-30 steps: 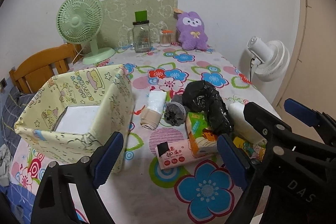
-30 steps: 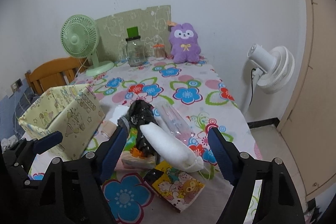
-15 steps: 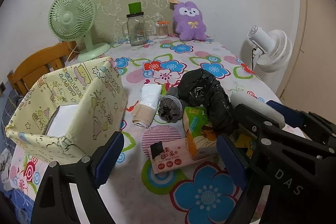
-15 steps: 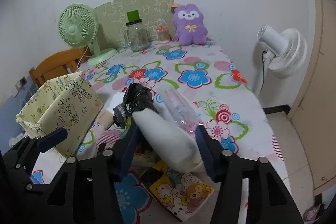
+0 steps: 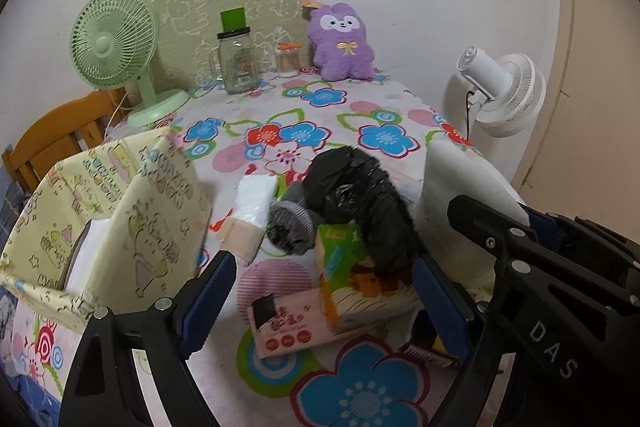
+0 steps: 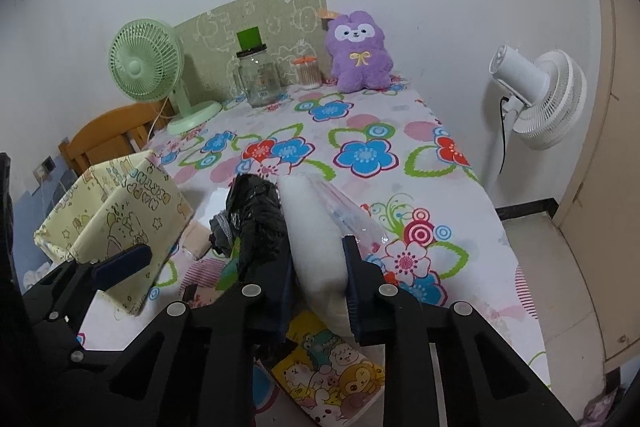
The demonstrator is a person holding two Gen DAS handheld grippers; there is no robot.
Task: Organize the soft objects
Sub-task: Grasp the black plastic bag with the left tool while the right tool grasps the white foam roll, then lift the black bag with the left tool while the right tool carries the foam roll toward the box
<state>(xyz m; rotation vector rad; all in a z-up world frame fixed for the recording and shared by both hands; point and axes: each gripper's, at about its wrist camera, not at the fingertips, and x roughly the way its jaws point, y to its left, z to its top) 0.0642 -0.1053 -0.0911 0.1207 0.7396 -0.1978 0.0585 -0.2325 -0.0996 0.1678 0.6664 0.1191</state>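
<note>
The right gripper [image 6: 320, 277] has its jaws closed on the near end of a white soft roll [image 6: 316, 227], which slants up and away from the jaws above the table [image 6: 360, 131]. Under that gripper lies a cartoon-animal packet [image 6: 332, 371] on the flowered cloth. The left gripper [image 5: 320, 303] hovers with its jaws wide apart and nothing between them; in its view a pink tissue pack [image 5: 288, 323] and a green and orange tissue pack [image 5: 352, 275] lie just ahead of the jaws, touching each other.

Just beyond them a crumpled black plastic bag [image 5: 356, 195] rests against the white roll [image 5: 460, 203], with a grey rolled sock [image 5: 292, 223] at its left side. Left of the sock lies a white and beige packet [image 5: 250, 215]. Further left stands the yellow fabric box [image 5: 120, 211], open at the top, with a white item [image 5: 86, 251] inside it. A clear plastic bag [image 6: 352, 215] lies just right of the roll in the right wrist view.

At the far edge of the table, against the wall, stand a green desk fan [image 5: 116, 47], a glass jar [image 5: 238, 61], a small container with an orange lid [image 5: 288, 59] and a purple plush toy [image 5: 342, 43]. A wooden chair [image 5: 56, 135] sits past the table's left side, and a white floor fan [image 5: 504, 87] stands off its right side.
</note>
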